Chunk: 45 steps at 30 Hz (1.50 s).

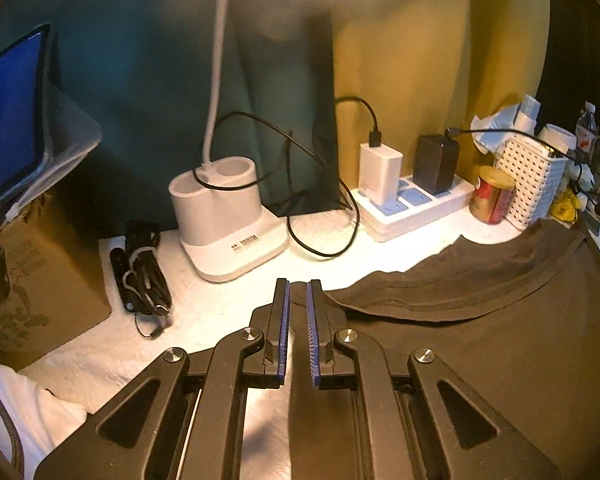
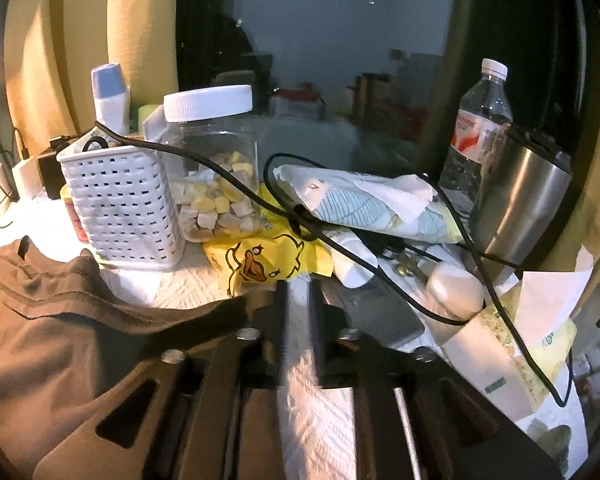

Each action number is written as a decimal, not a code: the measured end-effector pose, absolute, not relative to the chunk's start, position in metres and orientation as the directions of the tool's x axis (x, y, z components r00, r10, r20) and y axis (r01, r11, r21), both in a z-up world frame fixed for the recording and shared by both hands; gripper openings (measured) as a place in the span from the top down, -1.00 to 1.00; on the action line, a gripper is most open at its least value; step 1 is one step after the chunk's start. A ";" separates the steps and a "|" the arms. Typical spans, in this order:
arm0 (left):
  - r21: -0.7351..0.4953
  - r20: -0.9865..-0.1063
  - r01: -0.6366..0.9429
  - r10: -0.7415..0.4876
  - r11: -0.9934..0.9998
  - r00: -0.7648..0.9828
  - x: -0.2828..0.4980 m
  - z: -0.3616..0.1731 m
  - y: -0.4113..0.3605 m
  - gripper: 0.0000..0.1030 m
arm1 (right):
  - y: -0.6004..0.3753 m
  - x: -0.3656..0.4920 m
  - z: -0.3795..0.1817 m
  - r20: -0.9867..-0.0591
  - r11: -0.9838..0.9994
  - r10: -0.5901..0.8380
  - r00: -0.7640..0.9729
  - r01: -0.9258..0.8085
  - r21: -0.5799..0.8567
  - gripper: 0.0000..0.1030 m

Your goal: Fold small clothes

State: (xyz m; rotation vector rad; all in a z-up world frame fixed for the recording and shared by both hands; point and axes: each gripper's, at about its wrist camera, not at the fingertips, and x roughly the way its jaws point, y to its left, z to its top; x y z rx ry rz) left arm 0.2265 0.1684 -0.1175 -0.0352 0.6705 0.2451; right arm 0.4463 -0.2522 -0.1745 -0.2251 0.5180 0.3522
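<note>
A dark brown garment [image 1: 480,340] lies spread on the white towelled table [image 1: 220,300], its neckline toward the clutter at the back. My left gripper [image 1: 298,286] sits low at the garment's left edge. Its blue pads [image 1: 285,320] are nearly together, with dark cloth pinched in the narrow gap. In the right wrist view the same garment [image 2: 80,340] lies to the left. My right gripper [image 2: 299,286] is blurred and stands open just off the garment's right edge. Only white towel [image 2: 188,288] shows between its fingers.
Behind the left gripper stand a white lamp base [image 1: 224,216], a power strip [image 1: 412,208] with chargers, a red can [image 1: 492,194], a bundled cable [image 1: 144,276] and a cardboard box [image 1: 40,272]. Ahead of the right are a white basket [image 2: 120,208], a snack jar [image 2: 216,160], a yellow duck packet [image 2: 264,260], loose black cable [image 2: 380,256] and a steel tumbler [image 2: 516,208].
</note>
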 end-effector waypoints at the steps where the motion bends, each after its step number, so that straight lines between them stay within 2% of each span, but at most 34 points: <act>1: 0.045 -0.621 -0.233 0.210 0.971 0.755 0.227 -0.118 0.168 0.86 | -0.252 0.444 -0.173 -0.517 0.916 0.273 0.811 -0.383 -0.118 0.35; 2: 0.044 -0.623 -0.231 0.208 0.972 0.755 0.227 -0.118 0.167 0.86 | -0.252 0.442 -0.171 -0.515 0.915 0.280 0.810 -0.388 -0.113 0.17; 3: 0.041 -0.626 -0.230 0.204 0.972 0.753 0.228 -0.119 0.165 0.85 | -0.251 0.439 -0.170 -0.514 0.913 0.285 0.809 -0.393 -0.112 0.15; 7: 0.033 -0.632 -0.215 0.187 0.976 0.752 0.228 -0.118 0.159 0.85 | -0.244 0.425 -0.161 -0.519 0.897 0.319 0.793 -0.430 -0.105 0.15; 11: 0.020 -0.658 -0.177 0.146 0.984 0.738 0.231 -0.118 0.148 0.85 | -0.226 0.408 -0.161 -0.569 0.853 0.410 0.713 -0.521 -0.038 0.15; 18: -0.046 -0.752 -0.005 -0.031 0.999 0.658 0.244 -0.144 0.100 0.84 | -0.171 0.379 -0.184 -0.674 0.727 0.520 0.526 -0.686 0.025 0.15; 21: -0.039 -0.816 0.065 -0.070 0.997 0.574 0.262 -0.162 0.080 0.84 | -0.152 0.377 -0.195 -0.706 0.693 0.519 0.482 -0.721 0.017 0.16; 23: -0.043 -0.814 0.067 -0.074 0.997 0.576 0.272 -0.162 0.079 0.65 | -0.143 0.384 -0.202 -0.726 0.683 0.517 0.453 -0.730 0.031 0.16; 24: -0.061 -0.819 0.069 -0.090 0.996 0.567 0.278 -0.161 0.080 0.42 | -0.141 0.387 -0.206 -0.741 0.682 0.513 0.432 -0.730 0.046 0.16; 25: -0.068 -0.822 0.069 -0.095 0.995 0.561 0.283 -0.160 0.080 0.08 | -0.139 0.391 -0.208 -0.742 0.681 0.518 0.425 -0.730 0.056 0.16; 27: -0.058 -0.822 0.061 -0.083 0.996 0.563 0.293 -0.161 0.080 -0.27 | -0.134 0.398 -0.205 -0.738 0.675 0.527 0.421 -0.735 0.063 0.15; 38: -0.041 -0.790 -0.025 -0.017 0.999 0.613 0.326 -0.159 0.105 -0.28 | -0.108 0.442 -0.189 -0.691 0.700 0.522 0.499 -0.714 0.014 0.15; 45: -0.053 -0.779 -0.077 0.007 0.996 0.627 0.307 -0.146 0.125 -0.28 | -0.122 0.426 -0.181 -0.677 0.708 0.509 0.532 -0.706 -0.022 0.15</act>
